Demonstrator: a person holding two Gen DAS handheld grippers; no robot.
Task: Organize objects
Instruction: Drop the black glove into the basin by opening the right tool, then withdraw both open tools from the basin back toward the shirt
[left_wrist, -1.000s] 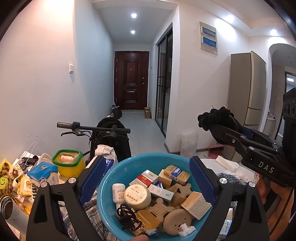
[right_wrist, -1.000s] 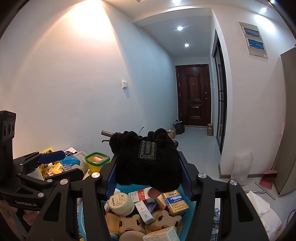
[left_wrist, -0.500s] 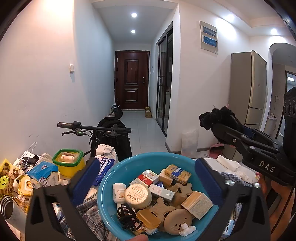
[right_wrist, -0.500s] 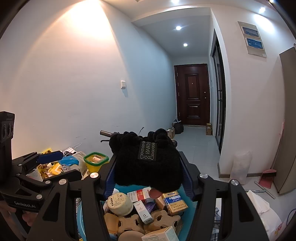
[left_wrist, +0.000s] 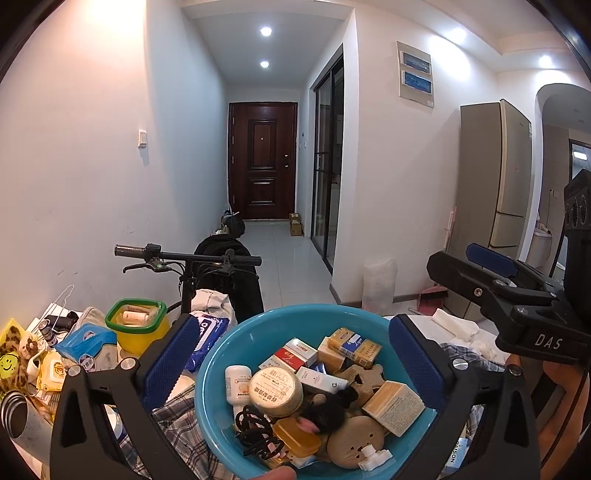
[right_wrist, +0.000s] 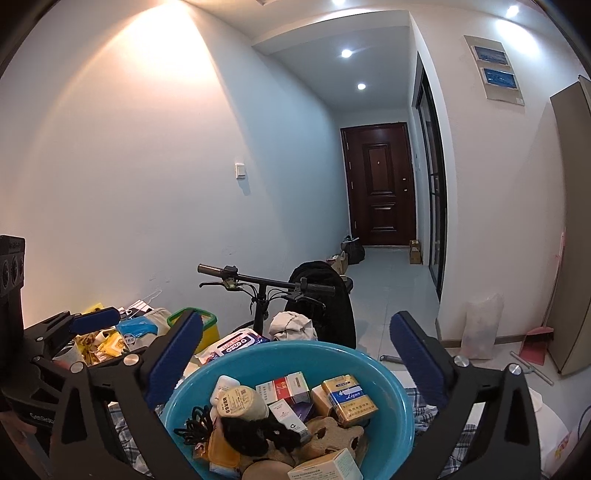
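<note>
A blue basin (left_wrist: 221, 354) holds small boxes, a round cream jar (left_wrist: 275, 387), wooden shapes and a black hair tie. A black knitted piece (left_wrist: 327, 410) lies loose on top of them, seen also in the right wrist view as the black knitted piece (right_wrist: 251, 432). My left gripper (left_wrist: 293, 332) hangs open just above the basin's near side, with nothing between its blue pads. My right gripper (right_wrist: 295, 332) hovers over the basin (right_wrist: 391, 369), its jaws opening and nothing between them. From the left wrist view my right gripper (left_wrist: 491, 266) stands at the right, above the basin.
Left of the basin lie a yellow tub with a green rim (left_wrist: 136, 325), a wipes pack (left_wrist: 207, 332), a blue tissue pack (left_wrist: 86, 343) and other clutter on a plaid cloth (left_wrist: 173, 417). A bicycle handlebar (left_wrist: 184, 254) stands behind. A fridge (left_wrist: 495, 173) is at the right.
The right gripper's jaws spread wide and the black knitted piece dropped from them into the basin. The left gripper's jaws also opened a little wider. Neither hand moved.
</note>
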